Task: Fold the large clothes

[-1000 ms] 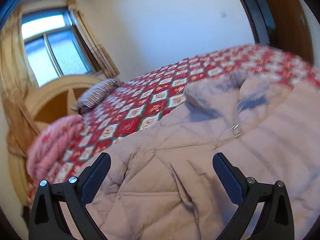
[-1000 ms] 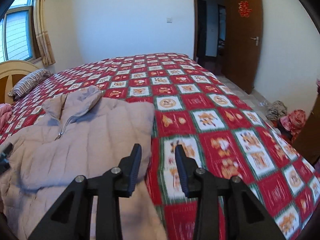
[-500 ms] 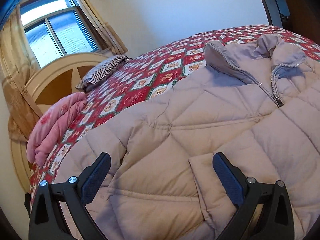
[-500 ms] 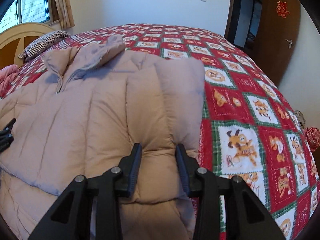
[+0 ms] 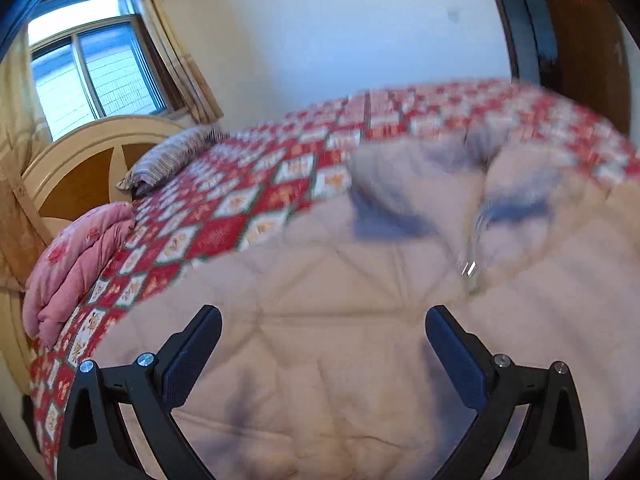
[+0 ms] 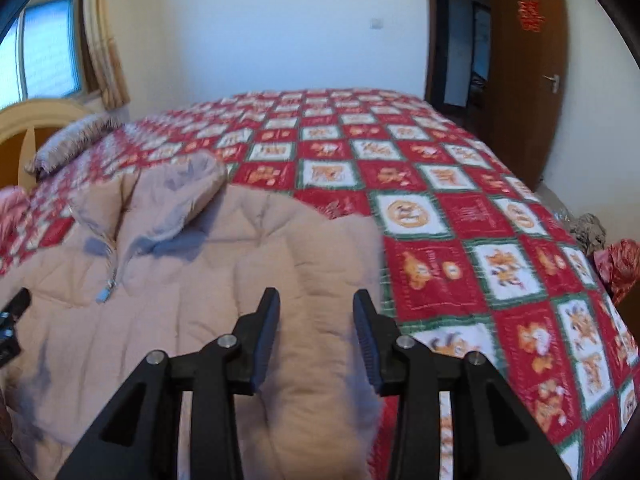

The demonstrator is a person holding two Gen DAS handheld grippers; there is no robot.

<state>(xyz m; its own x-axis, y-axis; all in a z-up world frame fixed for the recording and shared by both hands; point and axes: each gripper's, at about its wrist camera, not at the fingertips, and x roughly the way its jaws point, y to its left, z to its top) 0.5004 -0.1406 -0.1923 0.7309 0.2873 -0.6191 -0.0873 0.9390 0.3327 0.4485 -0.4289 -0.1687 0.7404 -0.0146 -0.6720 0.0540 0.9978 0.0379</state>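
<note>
A jacket [image 6: 192, 280] is spread on the bed [image 6: 460, 208], its collar toward the far wall. A pillow [image 5: 172, 156] is placed by the headboard [image 5: 80, 176] at left, with a folded quilt [image 5: 72, 264] nearer. A door [image 6: 528, 72] is seen beyond the bed's right side.

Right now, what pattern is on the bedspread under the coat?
Red-and-white checks with green borders on the bedspread, clearest in the right wrist view.

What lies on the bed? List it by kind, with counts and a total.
Jacket: 1
Pillow: 1
Pink quilt: 1
Total: 3
</note>
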